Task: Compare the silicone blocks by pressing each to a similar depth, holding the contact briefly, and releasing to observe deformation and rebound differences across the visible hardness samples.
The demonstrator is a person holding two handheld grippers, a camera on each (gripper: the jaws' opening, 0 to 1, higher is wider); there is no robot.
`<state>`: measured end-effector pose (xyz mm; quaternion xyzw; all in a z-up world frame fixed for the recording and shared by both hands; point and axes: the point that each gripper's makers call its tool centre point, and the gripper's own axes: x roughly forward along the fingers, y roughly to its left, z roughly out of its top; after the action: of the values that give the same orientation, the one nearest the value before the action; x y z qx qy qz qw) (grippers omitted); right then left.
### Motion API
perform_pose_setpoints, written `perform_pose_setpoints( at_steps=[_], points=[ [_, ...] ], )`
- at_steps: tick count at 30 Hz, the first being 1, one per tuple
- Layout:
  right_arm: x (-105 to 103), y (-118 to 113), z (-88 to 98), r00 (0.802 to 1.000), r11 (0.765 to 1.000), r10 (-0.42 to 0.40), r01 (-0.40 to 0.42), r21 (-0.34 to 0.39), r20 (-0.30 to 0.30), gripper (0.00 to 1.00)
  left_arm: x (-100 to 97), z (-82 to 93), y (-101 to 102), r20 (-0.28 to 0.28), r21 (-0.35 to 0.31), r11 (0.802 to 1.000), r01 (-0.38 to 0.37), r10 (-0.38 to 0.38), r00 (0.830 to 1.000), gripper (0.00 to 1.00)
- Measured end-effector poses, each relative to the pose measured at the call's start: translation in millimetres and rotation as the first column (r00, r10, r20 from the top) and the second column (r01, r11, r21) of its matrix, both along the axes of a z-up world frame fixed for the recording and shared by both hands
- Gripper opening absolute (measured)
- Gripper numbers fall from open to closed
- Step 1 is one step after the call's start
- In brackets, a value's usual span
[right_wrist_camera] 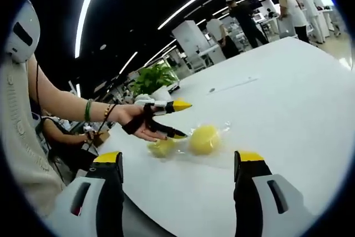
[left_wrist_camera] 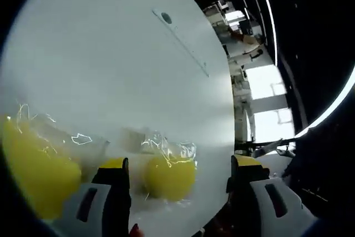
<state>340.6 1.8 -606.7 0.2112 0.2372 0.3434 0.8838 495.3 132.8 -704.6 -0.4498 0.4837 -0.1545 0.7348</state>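
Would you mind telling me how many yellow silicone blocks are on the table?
2. One round block lies mid-table in clear wrap; a second block sits beside it, next to the left gripper. Others may be hidden.

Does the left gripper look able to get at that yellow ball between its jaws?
Probably yes: the left gripper stands open astride the wrapped yellow ball, with nothing between them on the white table.

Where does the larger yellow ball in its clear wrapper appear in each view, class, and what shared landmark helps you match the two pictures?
Left gripper view: most likely the yellow ball low in the picture, between this gripper's open fingers.
Right gripper view: the yellow ball sits near the middle, beside a smaller one, just past the left gripper.
Shared landmark: the dark round spot on the white table.
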Motion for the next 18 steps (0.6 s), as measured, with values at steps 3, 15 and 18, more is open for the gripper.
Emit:
perform_pose_setpoints(
  at_steps=[3,15,18],
  points=[
    [4,-2,-4.0,1.0,1.0,-0.01,0.01,0.001,-0.012,0.75,7.1,-7.3,1,0.0,-0.006,1.0,-0.003,0.003,1.0,0.72],
    [12,-2,-15.6,0.999,1.0,-0.01,0.011,0.01,-0.043,0.74,20.5,-24.2,-10,0.036,0.01,1.0,-0.01,0.01,0.999,0.36],
    [13,-4,-17.6,0.999,1.0,-0.012,0.012,0.011,-0.049,0.73,20.8,-28.8,-12,0.039,0.045,0.999,0.03,-0.032,0.999,0.27]
  ],
)
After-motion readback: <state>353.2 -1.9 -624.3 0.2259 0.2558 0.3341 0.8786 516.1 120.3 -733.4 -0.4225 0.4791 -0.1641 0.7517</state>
